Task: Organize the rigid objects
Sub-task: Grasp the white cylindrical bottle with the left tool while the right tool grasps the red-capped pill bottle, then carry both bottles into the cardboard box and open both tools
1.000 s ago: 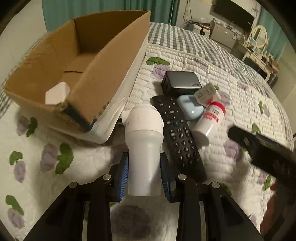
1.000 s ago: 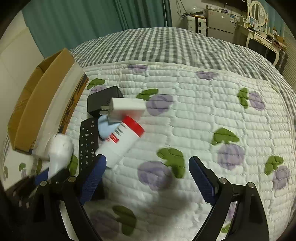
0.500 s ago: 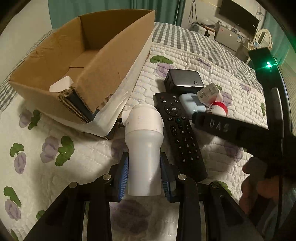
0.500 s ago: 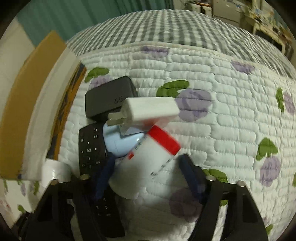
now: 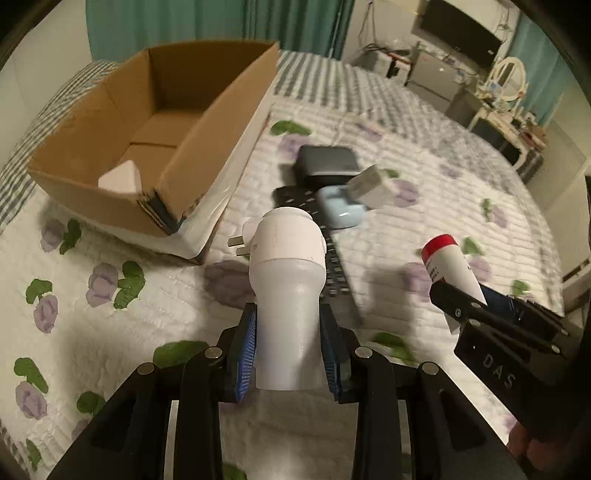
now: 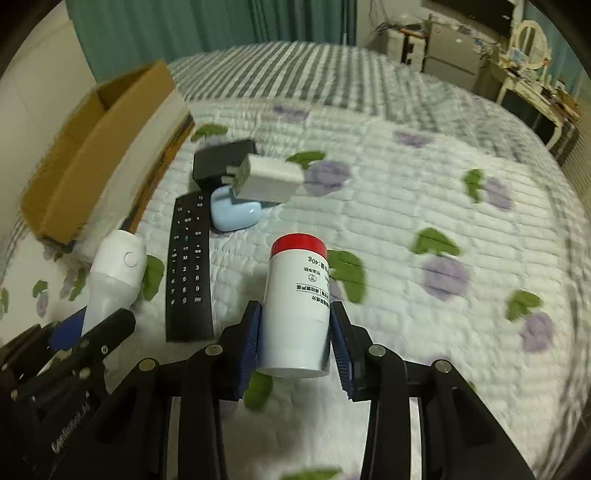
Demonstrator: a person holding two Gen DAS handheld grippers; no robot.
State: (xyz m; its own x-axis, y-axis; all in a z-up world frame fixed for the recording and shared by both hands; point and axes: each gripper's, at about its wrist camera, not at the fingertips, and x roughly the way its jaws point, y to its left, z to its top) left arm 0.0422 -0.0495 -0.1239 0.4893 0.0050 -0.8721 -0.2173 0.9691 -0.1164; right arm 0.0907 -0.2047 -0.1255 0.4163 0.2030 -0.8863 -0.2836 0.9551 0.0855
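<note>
My left gripper (image 5: 288,347) is shut on a white plug-in device (image 5: 286,295) with metal prongs, held above the quilt. My right gripper (image 6: 297,341) is shut on a white bottle with a red cap (image 6: 297,295), lifted off the bed; it also shows in the left wrist view (image 5: 450,266). On the quilt lie a black remote (image 6: 188,266), a light blue case (image 6: 234,214), a white charger (image 6: 267,177) and a dark power brick (image 6: 221,160). An open cardboard box (image 5: 159,122) stands at the left with a white object (image 5: 118,177) inside.
The bed has a white quilt with purple flowers (image 6: 443,206) and a grey checked blanket (image 6: 295,74) behind. Teal curtains (image 6: 184,33), a dresser with mirror (image 5: 506,96) and a TV (image 5: 461,33) stand beyond the bed.
My right gripper closed on the red-capped bottle and lifted it off the pile, back toward me. My left gripper rose a little with the white device.
</note>
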